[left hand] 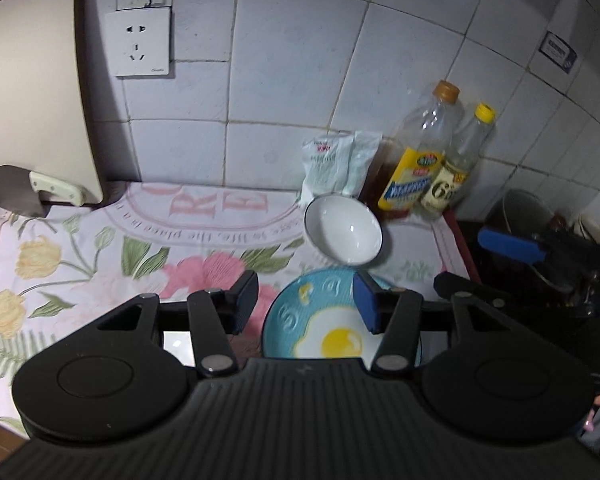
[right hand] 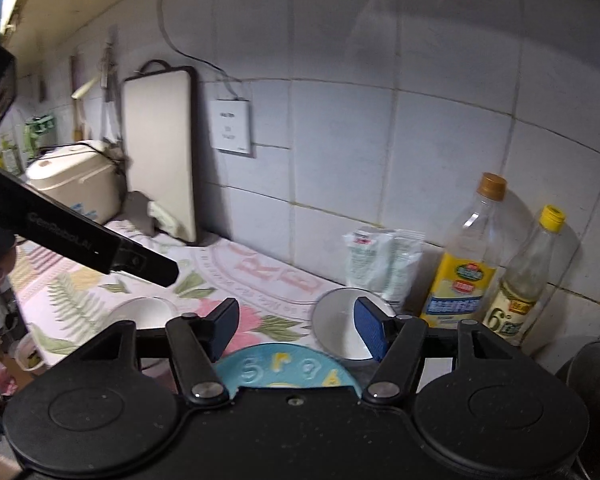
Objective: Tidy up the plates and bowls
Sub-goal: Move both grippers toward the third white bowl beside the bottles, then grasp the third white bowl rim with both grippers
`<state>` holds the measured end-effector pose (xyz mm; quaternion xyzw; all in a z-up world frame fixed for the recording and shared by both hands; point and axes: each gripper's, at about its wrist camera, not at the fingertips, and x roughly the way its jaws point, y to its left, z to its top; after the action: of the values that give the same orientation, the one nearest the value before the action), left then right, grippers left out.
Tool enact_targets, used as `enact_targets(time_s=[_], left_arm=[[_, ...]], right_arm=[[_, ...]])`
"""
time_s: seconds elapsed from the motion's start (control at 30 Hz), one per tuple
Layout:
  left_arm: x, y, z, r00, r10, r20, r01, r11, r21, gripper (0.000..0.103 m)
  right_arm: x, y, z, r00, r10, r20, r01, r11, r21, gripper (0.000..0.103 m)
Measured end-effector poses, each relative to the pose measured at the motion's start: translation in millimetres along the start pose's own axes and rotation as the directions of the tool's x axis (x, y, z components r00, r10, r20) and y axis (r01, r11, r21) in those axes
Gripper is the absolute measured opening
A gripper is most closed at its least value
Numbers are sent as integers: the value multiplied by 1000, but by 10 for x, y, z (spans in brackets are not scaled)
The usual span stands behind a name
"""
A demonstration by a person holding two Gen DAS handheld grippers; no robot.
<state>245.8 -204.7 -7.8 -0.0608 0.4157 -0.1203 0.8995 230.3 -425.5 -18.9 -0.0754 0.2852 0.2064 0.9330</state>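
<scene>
Both grippers' fingers [left hand: 252, 300] parted, gripping nothing, blue egg-print plate [left hand: 324, 312], empty white bowl [left hand: 342, 232] behind

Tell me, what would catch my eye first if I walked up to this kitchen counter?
Probably the blue plate painted with a fried egg, lying at the near edge of the flowered cloth. Just behind it sits a white bowl, and two oil bottles stand against the tiled wall to its right. Both black grippers, left gripper and right gripper, hang open above the plate, holding nothing.
</scene>
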Motion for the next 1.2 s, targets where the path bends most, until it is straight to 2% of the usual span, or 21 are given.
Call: enact_targets(time_s=[0.13, 0.33, 0.63, 0.83, 0.97, 1.13, 1.2], left_arm=[[330, -56, 13, 1000, 19, 8, -19, 1000, -24, 51], [850, -62, 9, 999, 16, 32, -13, 997, -79, 51], [1458, -196, 79, 998, 39, 51, -34, 996, -79, 51], [1823, -217, 103, 998, 65, 5, -64, 994, -84, 51], [1971, -160, 72, 995, 93, -42, -97, 991, -91, 51], [2133, -86, 37, 991, 72, -116, -85, 989, -117, 51], [2193, -56, 19, 989, 60, -139, -79, 987, -138, 48]], right_arm=[[253, -200, -95, 999, -46, -14, 46, 998, 48, 69], [655, -476, -298, 998, -31, -53, 38, 991, 128, 69], [1234, -763, -457, 994, -17, -107, 39, 979, 199, 69], [1494, -867, -581, 991, -6, -137, 38, 971, 235, 69], [1610, -899, -659, 988, 29, -151, 13, 964, 267, 69], [1744, -915, -711, 985, 58, -164, -5, 952, 307, 69], [1796, -936, -720, 984, 72, -165, -12, 942, 335, 69]])
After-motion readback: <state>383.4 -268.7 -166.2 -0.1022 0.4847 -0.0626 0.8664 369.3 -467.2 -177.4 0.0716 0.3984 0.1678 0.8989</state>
